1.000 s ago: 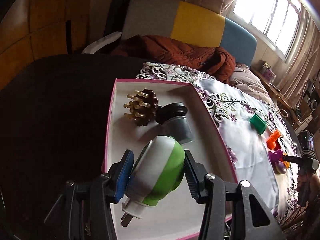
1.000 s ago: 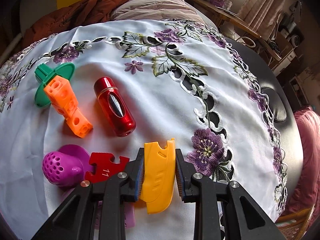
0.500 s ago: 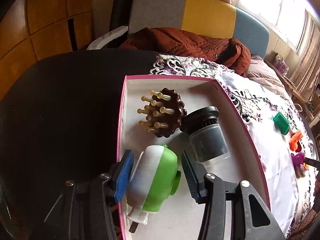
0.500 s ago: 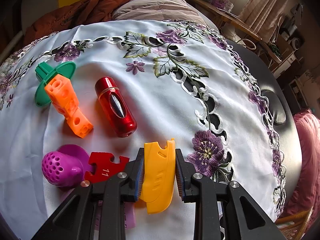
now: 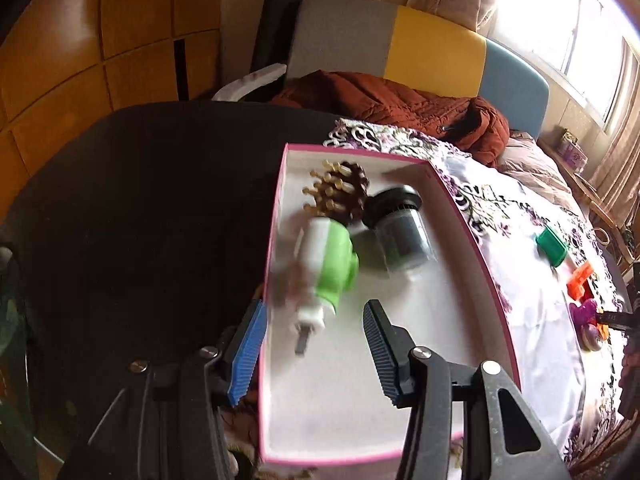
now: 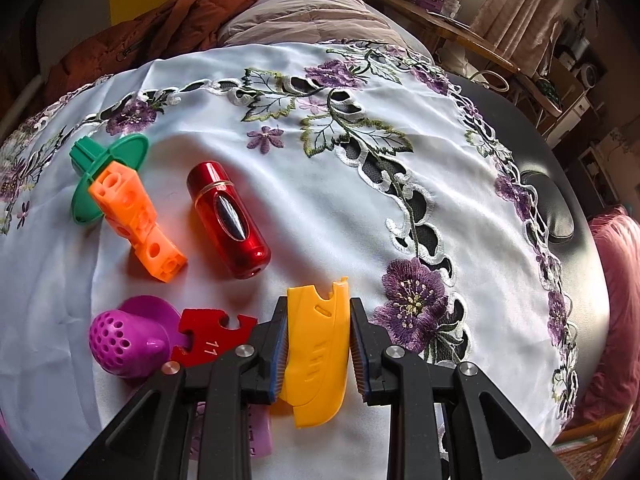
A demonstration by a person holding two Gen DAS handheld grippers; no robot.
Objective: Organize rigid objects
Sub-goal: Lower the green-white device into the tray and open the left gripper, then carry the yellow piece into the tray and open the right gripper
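Grippers at work over a pink-rimmed box (image 5: 472, 236) and an embroidered cloth (image 6: 320, 168).

Left gripper (image 5: 314, 332) has its jaws apart with nothing between them; the green-and-white plug device (image 5: 328, 268) lies blurred on the box floor (just ahead of the pads), touching the brown spiked massager (image 5: 340, 196) and beside the dark capped jar (image 5: 400, 228). Right gripper (image 6: 318, 344) is clamped on the yellow plastic piece (image 6: 316, 344), low over the cloth. Nearby lie a red puzzle piece (image 6: 208, 338), a purple perforated toy (image 6: 124, 340), a red metallic capsule (image 6: 228, 220), an orange block (image 6: 136, 220) and a green disc piece (image 6: 100, 160).
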